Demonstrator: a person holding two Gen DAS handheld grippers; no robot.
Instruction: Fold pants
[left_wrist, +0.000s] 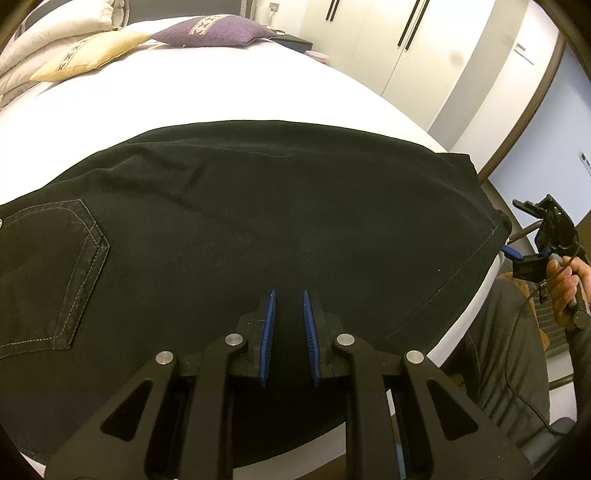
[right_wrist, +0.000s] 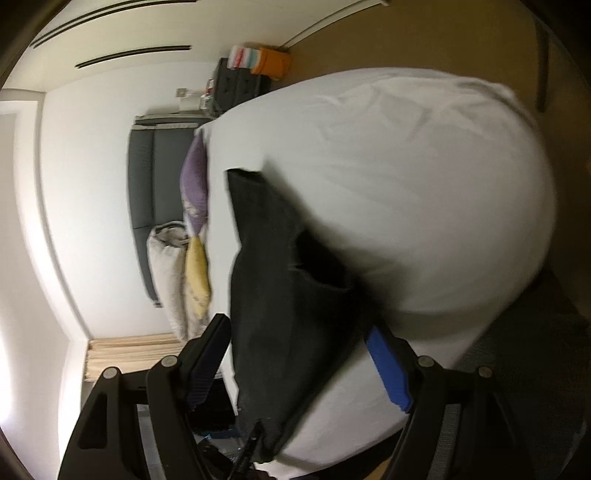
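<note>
Left wrist: shut left claw (left_wrist: 289, 295) over black pants (left_wrist: 240, 221) (purple pillow (left_wrist: 214, 31) beyond); right claw (right_wrist: 295, 332) gapes.

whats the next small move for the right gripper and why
Probably close the right gripper on the hem end of the black pants: its fingers stand open astride that edge at the bed corner, while the left gripper, nearly shut, rests over the middle.
</note>
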